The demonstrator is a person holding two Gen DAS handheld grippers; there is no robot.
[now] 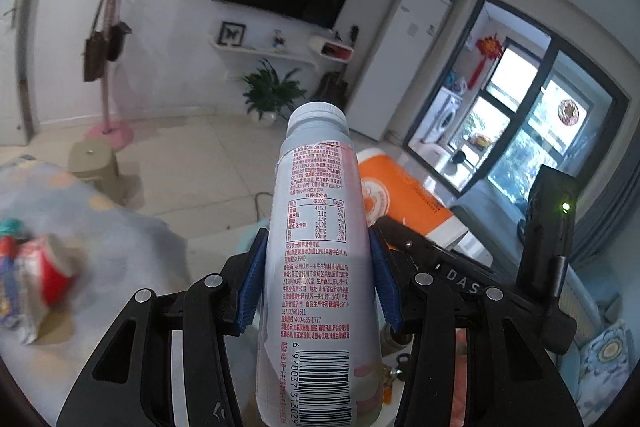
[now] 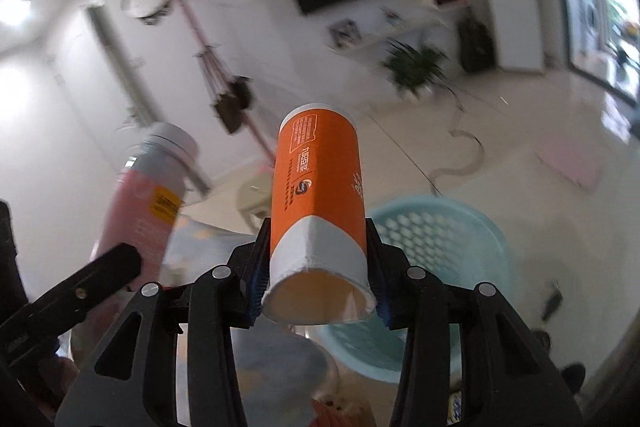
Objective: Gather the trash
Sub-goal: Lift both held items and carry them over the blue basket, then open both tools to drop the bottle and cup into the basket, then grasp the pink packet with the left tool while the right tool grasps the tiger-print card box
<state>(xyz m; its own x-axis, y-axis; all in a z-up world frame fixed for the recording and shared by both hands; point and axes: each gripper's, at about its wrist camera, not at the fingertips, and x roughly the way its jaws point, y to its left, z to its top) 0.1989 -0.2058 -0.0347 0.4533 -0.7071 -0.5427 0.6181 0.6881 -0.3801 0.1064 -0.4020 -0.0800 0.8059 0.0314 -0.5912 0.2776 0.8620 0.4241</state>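
Observation:
My left gripper (image 1: 318, 267) is shut on a white and pink drink bottle (image 1: 316, 227) with a white cap, held up in the air with its cap pointing away. My right gripper (image 2: 316, 267) is shut on an orange and white paper cup (image 2: 318, 187), held with its base toward the camera. The cup also shows in the left wrist view (image 1: 404, 199) to the right of the bottle. The bottle also shows in the right wrist view (image 2: 152, 187) at the left. A light blue perforated basket (image 2: 440, 239) sits below and behind the cup.
A red cup and crumpled wrappers (image 1: 36, 275) lie blurred on the cloth-covered table (image 1: 120, 267) at the left. A small stool (image 1: 94, 163), a pink coat stand (image 1: 108, 95) and a potted plant (image 1: 272, 91) stand on the tiled floor.

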